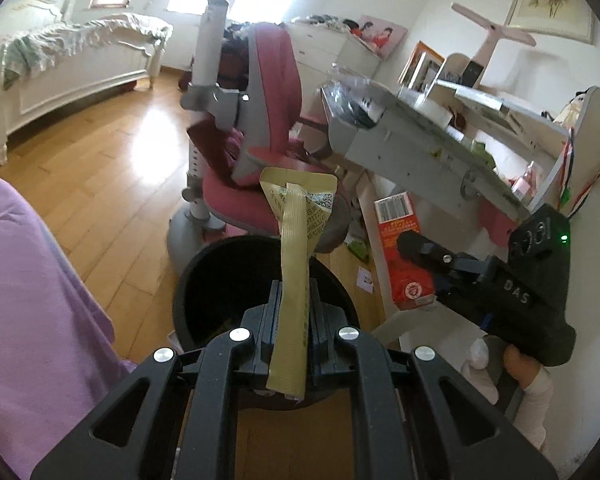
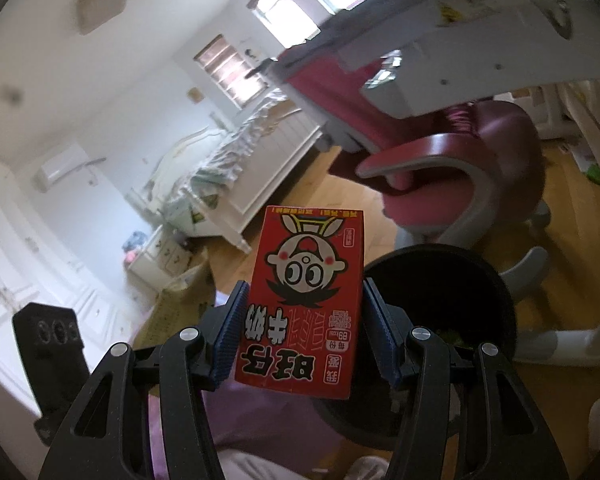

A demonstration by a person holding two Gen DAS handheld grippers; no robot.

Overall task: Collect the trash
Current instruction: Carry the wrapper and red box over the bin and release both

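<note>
Left wrist view: left gripper (image 1: 294, 312), jaws clamped tight on one flattened tan snack wrapper (image 1: 296, 248), wrapper standing up from the pads directly above the mouth of one black round trash bin (image 1: 204, 276) on the wooden floor (image 1: 100, 168). To the right in the same view, right gripper (image 1: 414, 256) gripping one red milk carton (image 1: 402, 248), barcode end up, beside the bin; a green light lit on its body, a white-gloved hand (image 1: 512, 364) below it. Behind: one pink desk chair (image 1: 268, 120), one grey-topped study desk (image 1: 420, 136) strewn with small items, one white bed (image 1: 68, 64), two bright windows. Scraps still on the floor under the desk: one green wrapper (image 1: 358, 246), one white slip of paper (image 1: 365, 278). Lilac fabric (image 1: 32, 300) along the left edge.

Right wrist view: right gripper (image 2: 303, 316), blue pads pressed to both sides of the red milk carton (image 2: 306, 304), cartoon face and printing upside down, carton upright. Trash bin (image 2: 440, 280) just right of and below the carton, some litter dimly visible inside. Left gripper's body (image 2: 52, 336) at lower left, jaws out of frame there.
</note>
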